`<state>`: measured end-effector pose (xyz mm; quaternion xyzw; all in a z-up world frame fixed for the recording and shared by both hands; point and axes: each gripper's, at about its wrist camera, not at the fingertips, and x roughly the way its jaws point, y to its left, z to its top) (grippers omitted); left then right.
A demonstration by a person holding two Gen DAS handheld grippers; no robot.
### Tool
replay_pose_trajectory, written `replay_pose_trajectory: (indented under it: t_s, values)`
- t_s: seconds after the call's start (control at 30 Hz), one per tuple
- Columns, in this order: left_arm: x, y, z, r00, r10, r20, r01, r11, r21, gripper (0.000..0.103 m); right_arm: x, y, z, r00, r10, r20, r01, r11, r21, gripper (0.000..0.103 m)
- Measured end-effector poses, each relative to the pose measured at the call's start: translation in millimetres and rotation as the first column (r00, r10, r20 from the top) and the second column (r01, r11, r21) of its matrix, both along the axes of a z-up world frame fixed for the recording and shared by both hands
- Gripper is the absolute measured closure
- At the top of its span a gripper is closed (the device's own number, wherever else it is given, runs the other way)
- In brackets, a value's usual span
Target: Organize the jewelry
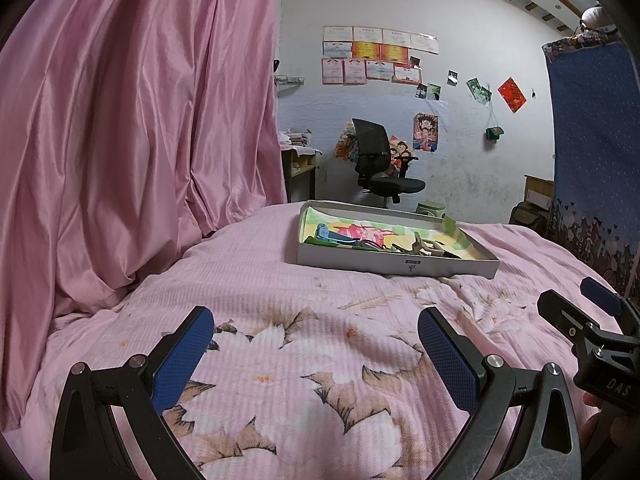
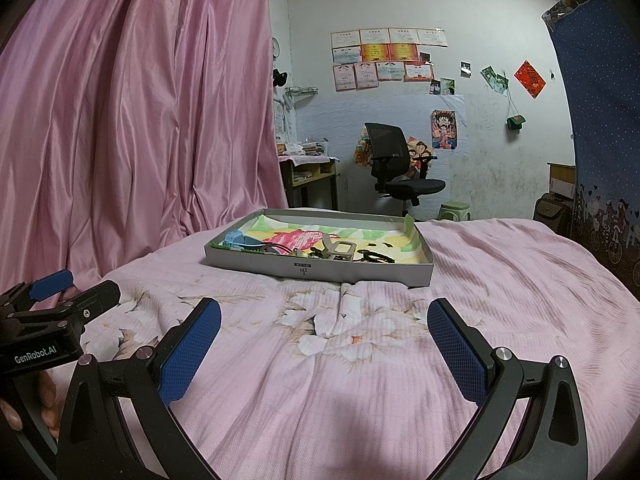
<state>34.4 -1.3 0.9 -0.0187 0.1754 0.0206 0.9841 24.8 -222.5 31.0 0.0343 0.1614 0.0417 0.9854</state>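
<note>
Both grippers, left gripper (image 1: 316, 354) and right gripper (image 2: 324, 350), spread wide, empty; jewelry tray (image 2: 320, 270) well beyond fingertips

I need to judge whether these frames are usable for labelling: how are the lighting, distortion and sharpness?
Left wrist view: strong fisheye bending, dark corners, dim even light; the tray is sharp enough, its small contents hard to tell. Right wrist view: same curvature, a soft shadow on the bedspread between the open fingers, satin sheen on the curtain.
</note>
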Motion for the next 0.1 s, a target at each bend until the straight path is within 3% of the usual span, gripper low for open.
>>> replay_pose_trajectory:
  t_s: [0.1]
  values:
    - [-0.3, -0.2, 0.0, 1.000, 0.000, 0.000, 0.000, 1.000, -0.004, 0.000, -0.2, 0.2, 0.1, 1.000, 0.000, -0.001, 0.000, 1.000, 0.000, 0.001]
